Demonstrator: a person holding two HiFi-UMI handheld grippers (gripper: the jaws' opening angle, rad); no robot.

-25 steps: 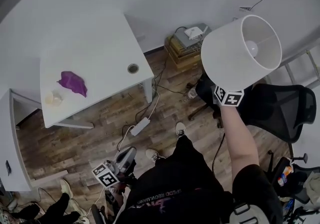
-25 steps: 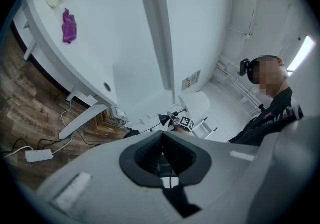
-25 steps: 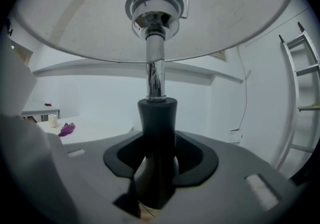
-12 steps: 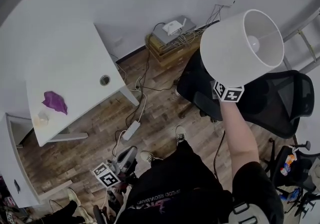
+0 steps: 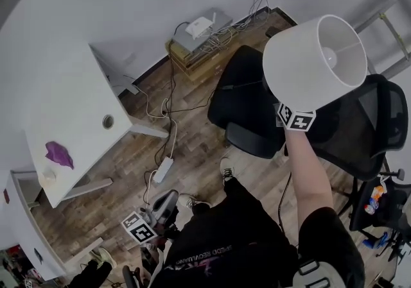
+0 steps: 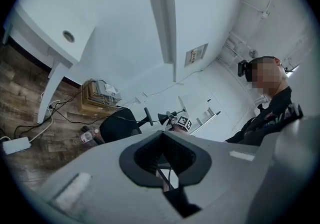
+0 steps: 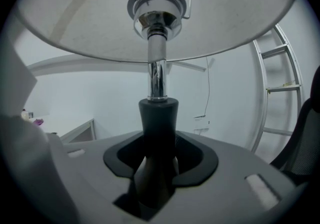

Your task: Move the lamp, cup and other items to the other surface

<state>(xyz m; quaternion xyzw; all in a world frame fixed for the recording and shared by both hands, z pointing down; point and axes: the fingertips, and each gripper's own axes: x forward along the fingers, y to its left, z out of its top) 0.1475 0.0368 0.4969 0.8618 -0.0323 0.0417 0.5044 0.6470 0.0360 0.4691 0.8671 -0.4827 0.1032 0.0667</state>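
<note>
The lamp (image 5: pixel 314 65) is held aloft at about 2 o'clock in the head view. Its dark base is clamped in the right claw (image 7: pixel 155 168), whose jaws are spread fairly wide around it. In the right gripper view the chrome stem and white shade are seen rising straight out of the grip. The left claw (image 6: pixel 162 160) is carried low, at 7 o'clock in the head view, with its jaws drawn together and nothing between them.

What has changed is the setting around the lamp, not the grip. The white surface (image 5: pixel 70 126) with the purple cloth (image 5: pixel 59 153) has been swept from the left middle of the head view down towards 8 o'clock, and is now well apart from the lamp. A black office chair (image 5: pixel 253 110) has been brought in beneath the shade at the centre. The shade itself is kept at nearly the same spot in the view.

From this, the lamp is judged to be in mid-carry, being turned away from the surface it was taken from. The other surface is not made out in the head view, so the set-down is still to be done. The cloth and a small pale thing (image 5: pixel 48 176) just beside it are left for later trips; whether that thing is the cup cannot be told.
</note>
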